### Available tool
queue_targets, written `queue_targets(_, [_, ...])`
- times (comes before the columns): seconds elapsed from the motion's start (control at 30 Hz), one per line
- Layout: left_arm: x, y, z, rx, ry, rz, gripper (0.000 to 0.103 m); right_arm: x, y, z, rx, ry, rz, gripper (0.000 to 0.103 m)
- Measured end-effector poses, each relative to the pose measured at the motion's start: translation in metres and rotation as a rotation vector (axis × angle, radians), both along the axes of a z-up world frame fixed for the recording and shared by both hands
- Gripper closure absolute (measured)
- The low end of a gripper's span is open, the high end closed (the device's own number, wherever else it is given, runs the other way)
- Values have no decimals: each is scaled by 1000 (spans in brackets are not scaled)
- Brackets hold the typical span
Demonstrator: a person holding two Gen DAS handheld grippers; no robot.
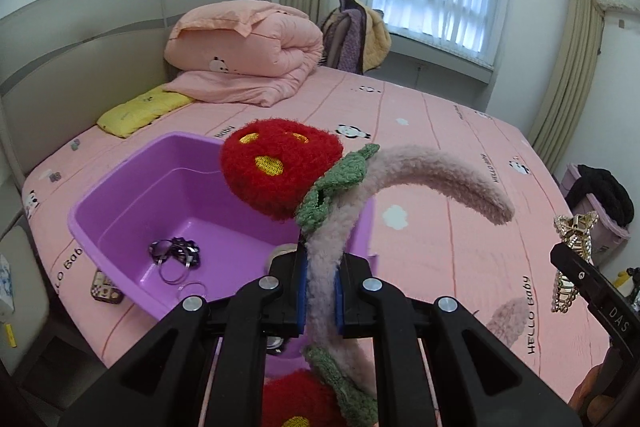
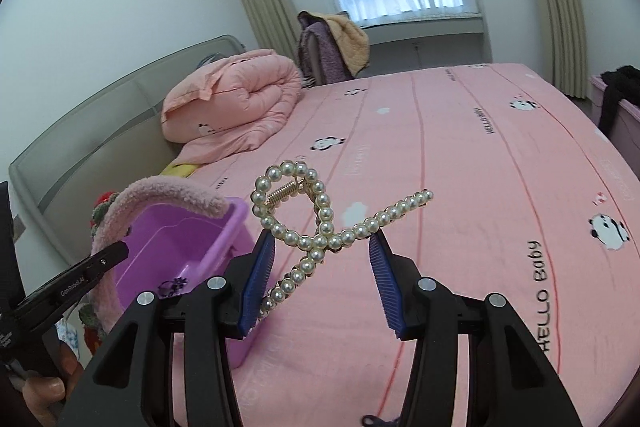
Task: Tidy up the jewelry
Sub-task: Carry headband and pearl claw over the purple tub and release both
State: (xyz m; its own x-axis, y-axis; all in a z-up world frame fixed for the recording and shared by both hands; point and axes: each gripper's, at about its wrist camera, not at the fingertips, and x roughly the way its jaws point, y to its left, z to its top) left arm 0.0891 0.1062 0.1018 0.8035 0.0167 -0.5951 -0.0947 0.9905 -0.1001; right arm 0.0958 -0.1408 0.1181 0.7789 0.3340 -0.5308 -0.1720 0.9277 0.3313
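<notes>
Left gripper (image 1: 321, 297) clamps the fuzzy headband (image 1: 400, 167); right gripper (image 2: 322, 283) grips the pearl hair clip (image 2: 320, 223).

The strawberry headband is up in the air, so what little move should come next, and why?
Probably lower the headband into the purple bin and then let go. The left claw is shut on its fluffy band, and it hangs right above the bin, where a few hair things already lie. The right claw holds the pearl clip off to the side, over the bed, so it can wait.
</notes>
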Motion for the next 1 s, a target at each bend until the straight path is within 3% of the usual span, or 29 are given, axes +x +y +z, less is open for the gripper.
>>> queue_targets(0.27, [4, 109, -10, 36, 31, 168, 93, 41, 120, 3, -61, 34, 204, 56])
queue_targets(0.43, [22, 153, -26, 43, 75, 227, 93, 65, 177, -3, -112, 80, 288, 56])
queue_targets(0.7, [68, 176, -52, 73, 150, 242, 93, 94, 215, -38, -151, 208, 309, 56])
queue_targets(1.0, [87, 175, -69, 106, 220, 225, 86, 99, 232, -57, -220, 242, 305, 55])
